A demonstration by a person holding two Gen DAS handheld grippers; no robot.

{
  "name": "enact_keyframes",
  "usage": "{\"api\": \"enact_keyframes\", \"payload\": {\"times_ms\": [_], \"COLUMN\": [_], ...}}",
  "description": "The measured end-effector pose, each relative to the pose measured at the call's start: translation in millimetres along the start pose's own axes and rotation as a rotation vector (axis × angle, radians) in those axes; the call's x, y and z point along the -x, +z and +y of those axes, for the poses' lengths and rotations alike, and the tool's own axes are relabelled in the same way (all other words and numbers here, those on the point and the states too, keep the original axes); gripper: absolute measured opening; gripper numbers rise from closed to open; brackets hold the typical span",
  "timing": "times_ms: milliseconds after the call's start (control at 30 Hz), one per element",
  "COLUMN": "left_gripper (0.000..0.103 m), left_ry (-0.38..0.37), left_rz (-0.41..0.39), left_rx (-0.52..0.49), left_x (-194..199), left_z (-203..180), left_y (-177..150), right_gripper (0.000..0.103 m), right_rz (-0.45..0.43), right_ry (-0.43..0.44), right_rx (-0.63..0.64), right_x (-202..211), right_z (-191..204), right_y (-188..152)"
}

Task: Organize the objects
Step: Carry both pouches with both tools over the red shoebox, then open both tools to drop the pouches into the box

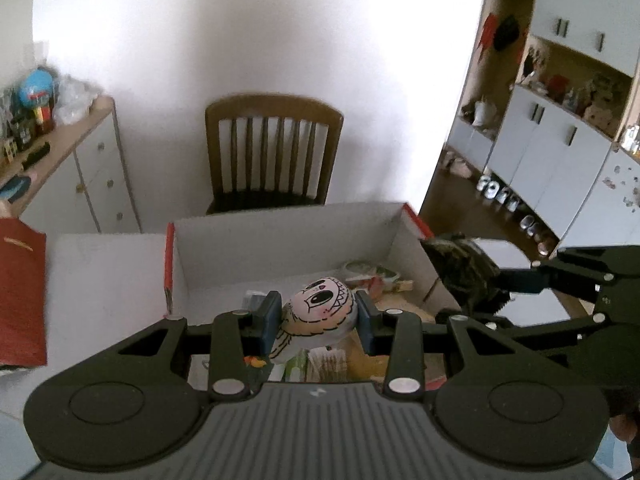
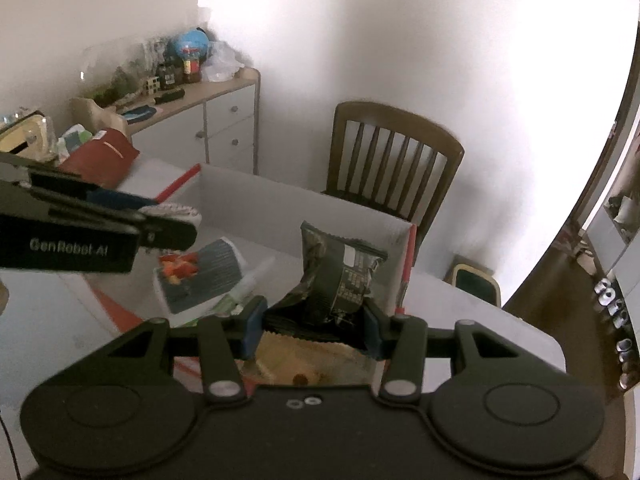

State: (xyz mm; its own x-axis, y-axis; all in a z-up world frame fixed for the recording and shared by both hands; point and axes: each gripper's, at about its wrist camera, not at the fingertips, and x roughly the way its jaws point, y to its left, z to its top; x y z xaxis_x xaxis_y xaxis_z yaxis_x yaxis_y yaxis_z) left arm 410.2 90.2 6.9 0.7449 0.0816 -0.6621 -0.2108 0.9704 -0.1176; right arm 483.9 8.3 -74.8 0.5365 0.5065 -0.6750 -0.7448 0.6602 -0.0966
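Between the two blue pads of the left gripper (image 1: 317, 322) a small soft packet with a cartoon face (image 1: 320, 308) is sitting, and the pads are pressing on both of its sides. It is looking squishy and light, so I think a gentle squeeze around its fat middle is enough; a hard squeeze may crush it.

Between the pads of the right gripper (image 2: 312, 326) a dark snack bag (image 2: 336, 276) is standing up tall, and this gripper is pinching it low down. The bag is looking puffy, crinkly and a bit slippery, so I think holding it near the flat bottom edge is safest, because its top may flop over.

Just under and in front of both grippers, the white box with red edges (image 1: 288, 236) is lying open, with other packets (image 2: 200, 276) inside. Both things are hanging over it, the dark bag near its right wall.

Past the box, a brown chair (image 1: 274, 152) is standing by the wall.
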Motion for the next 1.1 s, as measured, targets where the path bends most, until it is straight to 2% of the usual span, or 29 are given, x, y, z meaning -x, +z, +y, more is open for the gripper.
{"api": "enact_keyframes", "payload": {"times_ms": [400,700,833,967,1000,1067,1100], "left_gripper": [0.038,0.039,0.039,0.039,0.04,0.05,0.052], "left_ry": [0.041,0.071,0.073,0.089,0.093,0.088,0.09], "left_rz": [0.133,0.209,0.235,0.272,0.278,0.291,0.289], "left_rx": [-0.002,-0.042,-0.04,-0.034,-0.035,-0.032,-0.025], "left_x": [-63,-91,-96,-101,-101,-102,-101], "left_z": [6,8,9,10,10,10,10], "left_y": [-8,-20,-26,-32,-34,-36,-37], "right_gripper": [0.048,0.051,0.054,0.062,0.062,0.064,0.064], "right_rz": [0.089,0.109,0.1,0.089,0.085,0.076,0.073], "right_ry": [0.019,0.036,0.038,0.04,0.041,0.039,0.041], "right_rx": [0.072,0.067,0.062,0.056,0.056,0.052,0.051], "right_x": [-58,-73,-73,-72,-70,-66,-63], "right_z": [4,-1,-3,-7,-8,-9,-10], "right_y": [-3,-8,-10,-11,-11,-11,-11]}}
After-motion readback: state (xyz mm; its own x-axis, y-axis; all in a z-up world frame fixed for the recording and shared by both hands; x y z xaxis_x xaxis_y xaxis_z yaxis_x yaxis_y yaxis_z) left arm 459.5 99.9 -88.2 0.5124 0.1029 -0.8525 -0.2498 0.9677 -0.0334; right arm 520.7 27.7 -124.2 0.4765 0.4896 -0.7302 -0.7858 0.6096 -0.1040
